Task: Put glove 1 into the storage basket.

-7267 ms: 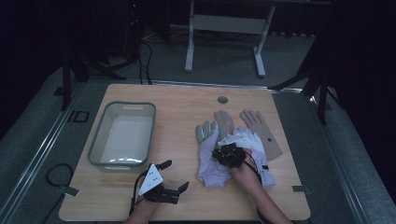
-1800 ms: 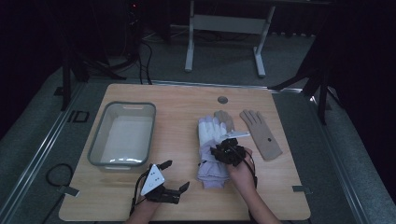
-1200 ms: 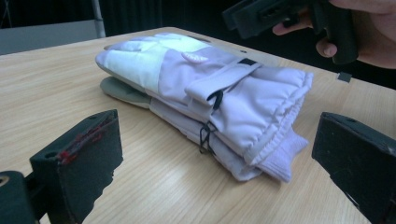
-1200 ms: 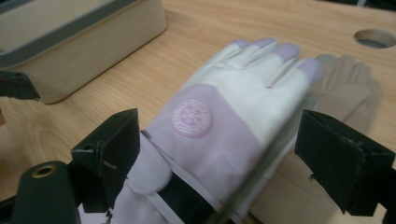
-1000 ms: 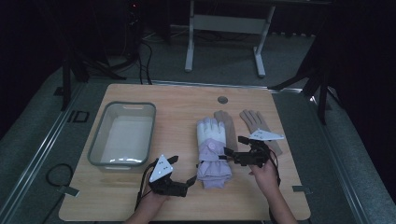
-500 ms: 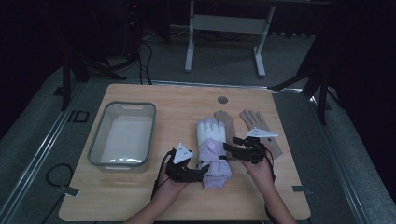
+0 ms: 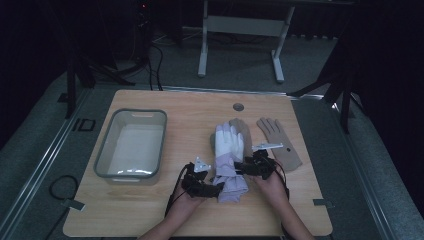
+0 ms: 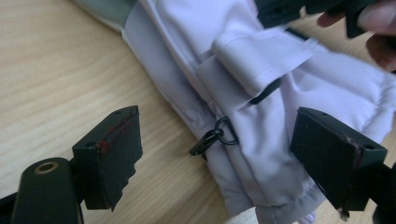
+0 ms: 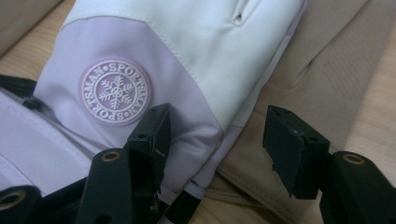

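Observation:
A lilac and white ski glove (image 7: 227, 155) lies in the middle of the table on top of a tan glove (image 7: 241, 127). A second tan glove (image 7: 278, 142) lies flat to its right. My left gripper (image 7: 215, 189) is at the cuff's left side. Its jaws have just been closing and still stand open, with the cuff (image 8: 261, 158) and a black clip (image 8: 212, 140) between them. My right gripper (image 7: 241, 167) sits at the glove's right edge. Its jaws have just been closing too and stand open astride the lilac glove's edge (image 9: 205, 126), over the tan glove (image 9: 252, 154).
A clear plastic bin (image 7: 102, 152) stands on the left part of the wooden table (image 7: 150, 215). A round hole (image 7: 238, 107) sits near the table's far edge. A metal stand (image 7: 240, 30) is on the floor beyond.
My left gripper has moved right, up to the glove's cuff. My right gripper has come down and left onto the glove's right edge. The gloves have stayed in place.

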